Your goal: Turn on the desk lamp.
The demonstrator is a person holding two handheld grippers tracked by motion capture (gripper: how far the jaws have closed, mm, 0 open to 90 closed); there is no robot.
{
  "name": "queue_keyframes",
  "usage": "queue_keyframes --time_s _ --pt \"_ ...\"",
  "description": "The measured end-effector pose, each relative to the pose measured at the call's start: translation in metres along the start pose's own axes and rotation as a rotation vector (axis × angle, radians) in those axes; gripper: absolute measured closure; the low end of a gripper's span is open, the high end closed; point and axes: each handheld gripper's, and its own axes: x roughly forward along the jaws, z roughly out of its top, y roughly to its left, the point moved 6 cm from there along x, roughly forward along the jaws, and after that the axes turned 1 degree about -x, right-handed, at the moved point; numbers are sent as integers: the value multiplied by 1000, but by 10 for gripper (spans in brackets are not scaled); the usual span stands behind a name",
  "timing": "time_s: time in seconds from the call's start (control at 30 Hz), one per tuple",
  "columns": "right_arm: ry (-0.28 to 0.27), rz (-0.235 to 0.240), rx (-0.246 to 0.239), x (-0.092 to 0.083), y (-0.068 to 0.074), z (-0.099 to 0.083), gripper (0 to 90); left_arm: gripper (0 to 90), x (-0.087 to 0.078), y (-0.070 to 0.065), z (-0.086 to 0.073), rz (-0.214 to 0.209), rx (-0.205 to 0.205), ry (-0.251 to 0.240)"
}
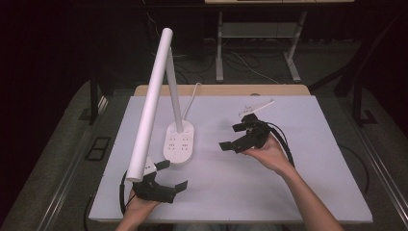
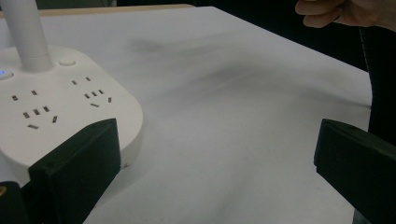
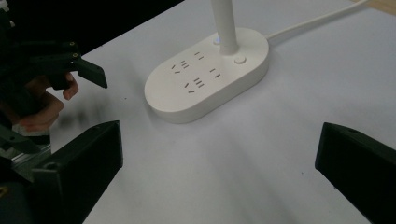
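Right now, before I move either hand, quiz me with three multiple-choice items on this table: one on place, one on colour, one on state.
1. The lamp stands:
A. between the two grippers
B. right of both
C. off the table

2. The lamp's base is:
A. black
B. white
C. red

3. The left gripper and right gripper are:
A. both shut
B. both open, holding nothing
C. clamped on the lamp

Answers: 1 A, the high view shows a gripper on each side of the lamp. 2 B, the base is white. 3 B, the jaws stand wide apart over bare table.
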Motion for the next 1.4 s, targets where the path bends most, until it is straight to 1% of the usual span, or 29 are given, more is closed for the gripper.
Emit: queue_keyframes --time_s 0.1,0.27,0.57,0.87,1.1,1.13,1.2,1.3,1.37,1.4 --pt "1 3 -1 6 0 6 4 0 0 0 0 0 0 0" --pt "4 8 3 12 -1 11 4 0 0 0 0 0 1 1" --pt "3 12 18 24 -5 21 4 0 0 -1 0 -4 0 3" --pt "4 7 49 35 -12 31 4 0 0 -1 0 -4 3 3" --pt "-7 6 46 43 -15 40 4 0 0 0 0 -6 5 3" --pt "-3 8 60 45 -15 42 4 0 -1 0 0 -5 6 4" --pt "-6 8 58 46 -15 43 4 0 -1 0 0 -6 9 5" --pt "6 6 60 54 -15 49 4 0 -1 1 0 -3 8 4" --pt "9 4 62 56 -15 50 5 0 -2 1 0 -3 8 4" --pt "10 2 64 58 -15 51 39 0 -2 1 0 -3 8 3"
